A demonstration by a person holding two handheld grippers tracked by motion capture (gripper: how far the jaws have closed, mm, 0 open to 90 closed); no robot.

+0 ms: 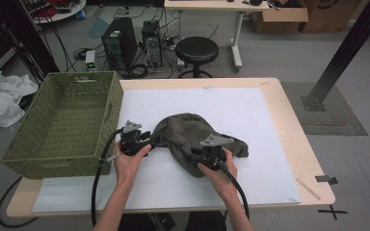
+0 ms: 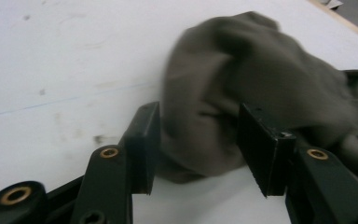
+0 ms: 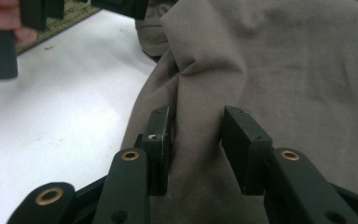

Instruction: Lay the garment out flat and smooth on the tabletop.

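A crumpled olive-brown cloth (image 1: 188, 130) lies on the white mat (image 1: 241, 110) in the middle of the table. My left gripper (image 1: 148, 137) is at the cloth's left edge. In the left gripper view a bunched fold of the cloth (image 2: 223, 84) fills the gap between the jaws of that gripper (image 2: 198, 140), which stand apart. My right gripper (image 1: 196, 155) rests at the cloth's near edge. In the right gripper view its jaws (image 3: 196, 140) straddle a crease of the cloth (image 3: 270, 65), open and not pressing on it.
A green woven basket (image 1: 53, 166) stands at the table's left side, close to my left hand. The mat's right and near parts are bare. A black stool (image 1: 196, 50), computer towers (image 1: 120, 41) and a black post (image 1: 344, 53) stand on the floor beyond.
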